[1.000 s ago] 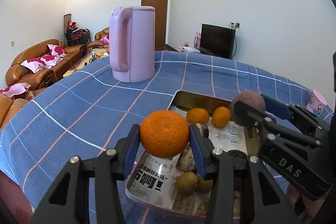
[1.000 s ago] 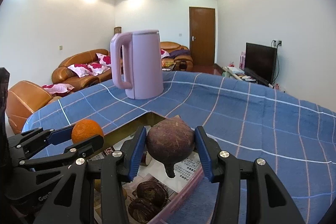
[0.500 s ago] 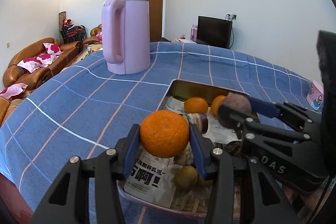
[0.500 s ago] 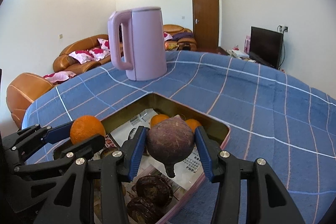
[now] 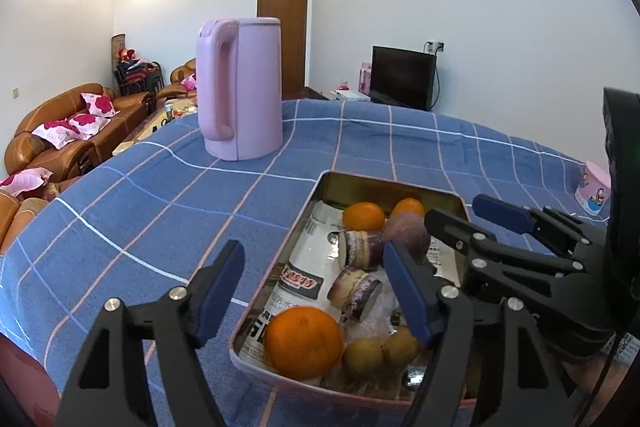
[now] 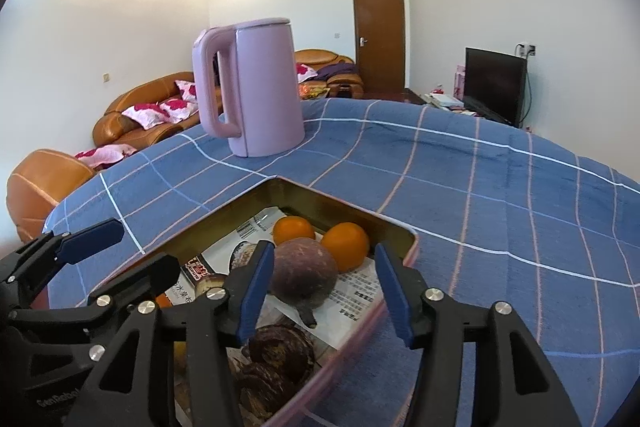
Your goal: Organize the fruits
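A metal tray point(image 5: 394, 187) lined with newspaper sits on the blue checked tablecloth. My left gripper point(image 5: 316, 291) is open above the tray's near left corner; a large orange point(image 5: 304, 342) lies in the tray below it. My right gripper point(image 6: 324, 287) is open over the tray; a round purple fruit point(image 6: 303, 274) lies between its fingers on the newspaper, also seen in the left wrist view point(image 5: 406, 231). Two small oranges point(image 6: 294, 229) point(image 6: 346, 245) sit at the tray's far end point(image 6: 352, 213). Dark wrinkled fruits point(image 6: 280, 349) lie near the right gripper.
A pink kettle point(image 5: 240, 107) stands on the tablecloth beyond the tray, also in the right wrist view point(image 6: 250, 87). Cut purple pieces point(image 5: 360, 247) and small yellowish fruits point(image 5: 364, 357) lie in the tray. A pink cup point(image 5: 594, 189) stands at the far right.
Both grippers lowered over the tray and opened. The large orange left the left gripper and now lies in the tray. The purple fruit left the right gripper and rests on the newspaper.
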The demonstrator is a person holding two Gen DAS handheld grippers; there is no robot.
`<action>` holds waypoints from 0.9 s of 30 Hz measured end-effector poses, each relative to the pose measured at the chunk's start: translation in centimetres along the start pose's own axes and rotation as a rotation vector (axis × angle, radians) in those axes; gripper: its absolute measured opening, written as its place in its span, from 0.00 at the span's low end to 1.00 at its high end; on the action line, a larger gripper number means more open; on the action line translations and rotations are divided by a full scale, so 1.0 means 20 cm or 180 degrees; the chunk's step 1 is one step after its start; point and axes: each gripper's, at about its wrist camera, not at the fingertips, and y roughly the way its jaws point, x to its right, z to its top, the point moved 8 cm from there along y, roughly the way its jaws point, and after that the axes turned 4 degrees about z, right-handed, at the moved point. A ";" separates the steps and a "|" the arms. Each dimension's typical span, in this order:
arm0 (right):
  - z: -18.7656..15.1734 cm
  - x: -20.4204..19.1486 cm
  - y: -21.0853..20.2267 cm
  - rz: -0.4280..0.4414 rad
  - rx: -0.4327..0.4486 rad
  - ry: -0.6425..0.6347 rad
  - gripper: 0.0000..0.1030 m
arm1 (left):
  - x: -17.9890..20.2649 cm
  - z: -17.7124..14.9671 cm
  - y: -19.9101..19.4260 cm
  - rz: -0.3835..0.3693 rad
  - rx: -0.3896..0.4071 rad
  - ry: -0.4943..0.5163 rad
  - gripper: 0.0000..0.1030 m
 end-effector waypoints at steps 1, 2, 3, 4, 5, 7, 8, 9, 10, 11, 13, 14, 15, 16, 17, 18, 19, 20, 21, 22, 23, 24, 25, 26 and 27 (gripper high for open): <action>0.00 0.00 -0.02 -0.0010 0.0022 0.0011 0.55 | 0.00 0.00 -0.01 0.0002 0.0018 0.0002 0.75; 0.01 0.01 -0.04 -0.0029 0.0058 0.0028 0.56 | 0.00 0.01 -0.01 0.0000 0.0027 0.0000 0.76; 0.01 0.02 -0.06 -0.0043 0.0088 0.0042 0.56 | 0.00 0.01 -0.02 -0.0005 0.0034 -0.0007 0.76; 0.02 0.03 -0.08 -0.0066 0.0116 0.0055 0.56 | 0.00 0.01 -0.03 -0.0009 0.0037 -0.0012 0.76; 0.02 0.03 -0.10 -0.0095 0.0142 0.0061 0.57 | 0.00 0.01 -0.03 -0.0013 0.0041 -0.0011 0.76; 0.03 0.05 -0.14 -0.0158 0.0193 0.0065 0.58 | 0.01 0.01 -0.05 -0.0002 0.0065 -0.0004 0.76; 0.04 0.05 -0.16 -0.0178 0.0217 0.0065 0.59 | 0.01 0.02 -0.05 -0.0006 0.0072 -0.0005 0.76; 0.04 0.06 -0.18 -0.0195 0.0243 0.0066 0.60 | 0.01 0.02 -0.06 -0.0010 0.0079 -0.0007 0.76; 0.04 0.06 -0.20 -0.0212 0.0267 0.0070 0.60 | 0.01 0.02 -0.07 -0.0007 0.0089 -0.0010 0.76; 0.04 0.07 -0.21 -0.0224 0.0288 0.0077 0.60 | 0.02 0.03 -0.07 -0.0008 0.0101 -0.0010 0.76; 0.05 0.07 -0.24 -0.0237 0.0316 0.0085 0.60 | 0.02 0.03 -0.09 -0.0003 0.0117 -0.0009 0.76; 0.05 0.08 -0.25 -0.0247 0.0326 0.0085 0.61 | 0.02 0.03 -0.09 -0.0002 0.0125 -0.0010 0.76; 0.05 0.08 -0.26 -0.0263 0.0335 0.0089 0.61 | 0.02 0.04 -0.10 -0.0003 0.0131 -0.0008 0.76; 0.05 0.08 -0.27 -0.0272 0.0337 0.0091 0.61 | 0.02 0.04 -0.10 0.0001 0.0136 -0.0008 0.76; 0.05 0.09 -0.28 -0.0285 0.0340 0.0097 0.61 | 0.02 0.04 -0.11 0.0002 0.0144 -0.0009 0.76; 0.05 0.09 -0.29 -0.0290 0.0345 0.0102 0.61 | 0.02 0.04 -0.11 0.0002 0.0148 -0.0009 0.76; 0.05 0.09 -0.30 -0.0293 0.0355 0.0110 0.61 | 0.02 0.04 -0.12 0.0003 0.0149 -0.0006 0.77; 0.05 0.10 -0.31 -0.0295 0.0361 0.0116 0.61 | 0.02 0.04 -0.12 0.0007 0.0153 -0.0005 0.79; 0.05 0.10 -0.32 -0.0294 0.0369 0.0120 0.61 | 0.02 0.05 -0.12 0.0020 0.0164 -0.0001 0.81; 0.05 0.10 -0.33 -0.0295 0.0381 0.0119 0.61 | 0.02 0.04 -0.13 0.0022 0.0170 0.0002 0.82; 0.05 0.10 -0.33 -0.0297 0.0388 0.0116 0.61 | 0.02 0.04 -0.13 0.0021 0.0172 0.0005 0.82; 0.06 0.10 -0.34 -0.0300 0.0393 0.0112 0.61 | 0.03 0.04 -0.14 0.0018 0.0172 0.0008 0.82; 0.06 0.10 -0.34 -0.0302 0.0397 0.0110 0.61 | 0.03 0.05 -0.14 0.0019 0.0175 0.0009 0.82; 0.06 0.10 -0.35 -0.0304 0.0402 0.0109 0.61 | 0.03 0.05 -0.14 0.0020 0.0183 0.0016 0.82; 0.06 0.10 -0.35 -0.0306 0.0407 0.0110 0.61 | 0.03 0.05 -0.15 0.0021 0.0185 0.0018 0.82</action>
